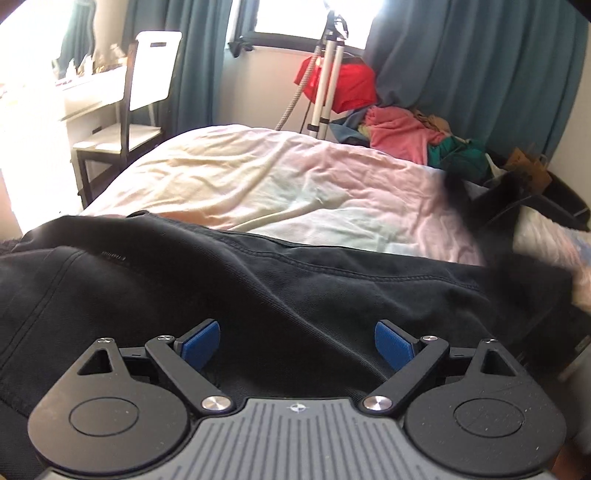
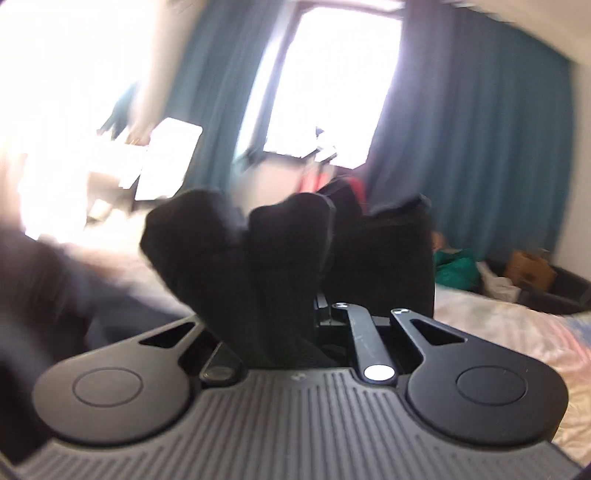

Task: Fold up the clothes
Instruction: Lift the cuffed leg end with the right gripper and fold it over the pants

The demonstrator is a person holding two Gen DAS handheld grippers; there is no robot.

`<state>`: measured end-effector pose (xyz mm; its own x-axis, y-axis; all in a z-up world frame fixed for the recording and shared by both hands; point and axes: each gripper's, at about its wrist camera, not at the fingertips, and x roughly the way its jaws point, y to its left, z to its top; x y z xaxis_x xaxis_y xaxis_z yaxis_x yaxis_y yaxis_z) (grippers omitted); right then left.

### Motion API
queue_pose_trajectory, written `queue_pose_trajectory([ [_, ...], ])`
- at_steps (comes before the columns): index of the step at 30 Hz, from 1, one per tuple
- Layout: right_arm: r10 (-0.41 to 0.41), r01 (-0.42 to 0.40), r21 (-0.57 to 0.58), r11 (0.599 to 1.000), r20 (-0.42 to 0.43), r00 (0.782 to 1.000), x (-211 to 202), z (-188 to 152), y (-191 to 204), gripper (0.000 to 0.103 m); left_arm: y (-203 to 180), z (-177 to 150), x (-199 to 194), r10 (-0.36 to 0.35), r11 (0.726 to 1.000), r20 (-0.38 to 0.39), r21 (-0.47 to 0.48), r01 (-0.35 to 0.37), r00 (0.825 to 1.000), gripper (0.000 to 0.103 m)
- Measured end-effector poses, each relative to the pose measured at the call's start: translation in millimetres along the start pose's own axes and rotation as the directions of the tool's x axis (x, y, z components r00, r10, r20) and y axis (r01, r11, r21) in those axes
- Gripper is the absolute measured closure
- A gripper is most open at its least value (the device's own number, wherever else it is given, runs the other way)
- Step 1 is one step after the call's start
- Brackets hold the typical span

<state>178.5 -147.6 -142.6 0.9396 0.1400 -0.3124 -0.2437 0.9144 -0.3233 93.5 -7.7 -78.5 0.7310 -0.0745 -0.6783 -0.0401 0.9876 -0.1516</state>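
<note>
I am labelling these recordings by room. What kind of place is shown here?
Most likely a bedroom at home: a bed with a rumpled sheet, a pile of clothes at its far side, and blue curtains by a window.

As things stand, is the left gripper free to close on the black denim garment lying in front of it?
Probably yes. The left gripper is open, its blue pads spread over the black denim garment with nothing between them. The right gripper is shut on bunched black cloth, likely the same garment.
</note>
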Motion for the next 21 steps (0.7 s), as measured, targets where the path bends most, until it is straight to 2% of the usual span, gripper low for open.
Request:
queue_pose_trajectory([
  [3, 0.017, -0.031, -0.182, 0.983, -0.076, 0.997, 6.8, -26.9, 37.6, 0.091, 7.9, 5.1, -4.4, -0.007, 0.999, 0.011, -0.035, 0.008, 1.0, 0.011],
  [4, 0.015, -0.03, -0.192, 0.981, -0.08, 0.997, 6.8, -28.2, 38.1, 0.091, 10.3, 6.7, -6.2, -0.011, 0.999, 0.018, -0.046, 0.012, 1.0, 0.011],
  [7, 0.012, -0.018, -0.101, 0.995, -0.062, 0.998, -0.2, -9.4, 21.9, 0.091, 16.8, 10.5, -12.5, -0.022, 0.997, 0.054, -0.074, 0.026, 0.998, 0.011],
  [10, 0.02, -0.019, -0.039, 0.999, 0.027, 0.999, -20.2, 24.3, 20.2, 0.091, 24.6, 13.3, -16.7, -0.035, 0.993, 0.081, -0.105, 0.044, 0.996, 0.011],
  [12, 0.067, -0.068, 0.001, 0.998, 0.055, 0.996, -28.3, 38.1, 29.6, 0.091, 28.8, 14.9, -17.4, -0.048, 0.99, 0.089, -0.129, 0.059, 0.995, 0.011],
  [15, 0.151, -0.151, -0.031, 0.988, 0.001, 0.989, -24.3, 26.3, 58.7, 0.091, 31.1, 14.3, -18.3, -0.061, 0.988, 0.092, -0.136, 0.073, 0.994, 0.011],
  [21, 0.198, -0.194, 0.051, 0.98, -0.087, 0.976, -28.2, 24.6, 55.8, 0.088, 14.4, 6.9, -19.2, -0.106, 0.992, 0.097, -0.06, 0.112, 0.99, 0.011],
])
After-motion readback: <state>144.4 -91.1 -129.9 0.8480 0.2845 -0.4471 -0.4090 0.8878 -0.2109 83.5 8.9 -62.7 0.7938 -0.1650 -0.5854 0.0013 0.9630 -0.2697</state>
